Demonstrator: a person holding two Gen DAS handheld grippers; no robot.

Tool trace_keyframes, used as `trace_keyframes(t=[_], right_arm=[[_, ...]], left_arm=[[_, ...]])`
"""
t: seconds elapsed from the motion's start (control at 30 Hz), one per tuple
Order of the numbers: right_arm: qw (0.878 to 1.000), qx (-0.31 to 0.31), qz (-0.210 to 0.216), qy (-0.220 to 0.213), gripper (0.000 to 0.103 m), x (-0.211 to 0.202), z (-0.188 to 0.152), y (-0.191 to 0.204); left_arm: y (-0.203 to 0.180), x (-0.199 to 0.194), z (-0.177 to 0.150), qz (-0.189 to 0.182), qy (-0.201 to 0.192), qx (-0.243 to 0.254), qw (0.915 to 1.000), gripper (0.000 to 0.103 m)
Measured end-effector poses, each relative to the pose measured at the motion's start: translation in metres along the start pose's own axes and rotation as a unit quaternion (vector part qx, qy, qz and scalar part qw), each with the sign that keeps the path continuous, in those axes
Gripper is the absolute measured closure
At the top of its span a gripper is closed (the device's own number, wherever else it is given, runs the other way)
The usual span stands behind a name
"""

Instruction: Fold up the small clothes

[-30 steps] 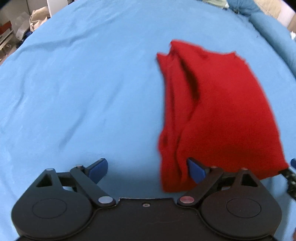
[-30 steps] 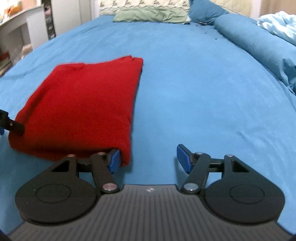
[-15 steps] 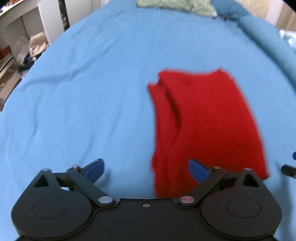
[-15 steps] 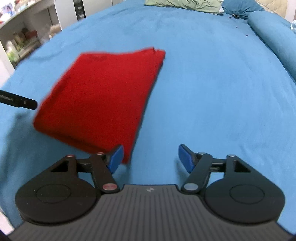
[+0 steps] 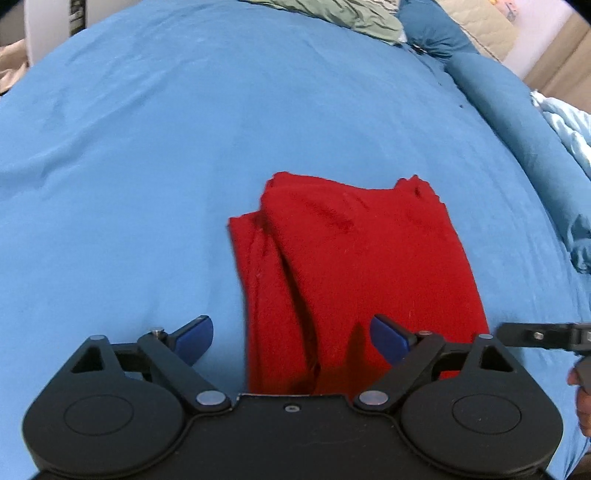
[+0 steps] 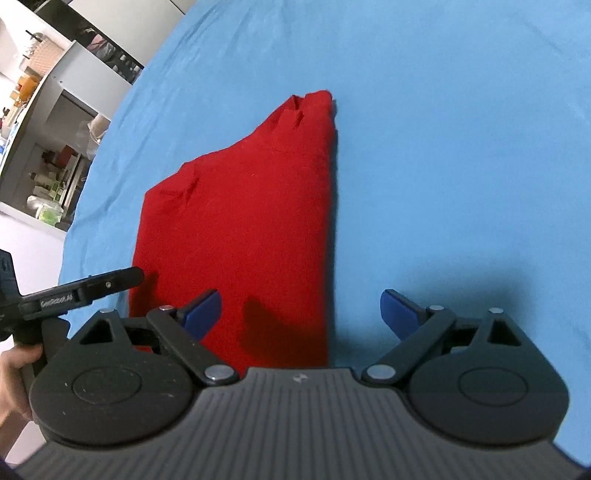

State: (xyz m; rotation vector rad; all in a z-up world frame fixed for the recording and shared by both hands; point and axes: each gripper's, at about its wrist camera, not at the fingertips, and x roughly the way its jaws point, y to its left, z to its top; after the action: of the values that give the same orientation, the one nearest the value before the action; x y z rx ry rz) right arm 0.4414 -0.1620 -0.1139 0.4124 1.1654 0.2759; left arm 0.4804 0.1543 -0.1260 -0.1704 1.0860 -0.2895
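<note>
A red garment (image 5: 362, 266) lies folded into a narrow rectangle on the blue bed sheet (image 5: 147, 166). It also shows in the right wrist view (image 6: 243, 221). My left gripper (image 5: 291, 338) is open and empty, held above the garment's near left edge. My right gripper (image 6: 301, 310) is open and empty, above the garment's near right edge. The right gripper's finger shows at the right edge of the left wrist view (image 5: 535, 334). The left gripper's finger shows at the left of the right wrist view (image 6: 85, 288).
A green pillow (image 5: 332, 14) and blue pillows (image 5: 439, 33) lie at the bed's far end. A long blue bolster (image 5: 517, 122) and a pale quilt (image 5: 565, 125) run along the right side. Shelves with clutter (image 6: 48, 147) stand beyond the bed's left edge.
Both grippers have drawn back and lifted from the garment, staying open. The right wrist view has tilted down and turned left. The garment lies still.
</note>
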Motion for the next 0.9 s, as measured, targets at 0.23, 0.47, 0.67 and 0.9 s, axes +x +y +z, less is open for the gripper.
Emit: trace_keyframes(t=[0.23, 0.47, 0.67, 0.9], right_arm=[[1.000, 0.018, 0.017, 0.011, 0.007, 0.032, 0.014, -0.002], [0.998, 0.027, 0.053, 0.030, 0.042, 0.052, 0.014, -0.001], [0.998, 0.004, 0.057, 0.001, 0.065, 0.033, 0.013, 0.012], [0.995, -0.009, 0.088, -0.049, 0.066, -0.039, -0.001, 0.013]], left_arm=[[0.002, 0.026, 0.006, -0.016, 0.028, -0.003, 0.9995, 0.016], [0.005, 0.030, 0.007, -0.037, 0.040, -0.014, 0.9984, 0.045], [-0.014, 0.013, 0.007, -0.018, 0.020, 0.003, 0.9996, 0.075], [-0.067, -0.040, -0.008, -0.034, -0.016, 0.031, 0.9988, 0.077]])
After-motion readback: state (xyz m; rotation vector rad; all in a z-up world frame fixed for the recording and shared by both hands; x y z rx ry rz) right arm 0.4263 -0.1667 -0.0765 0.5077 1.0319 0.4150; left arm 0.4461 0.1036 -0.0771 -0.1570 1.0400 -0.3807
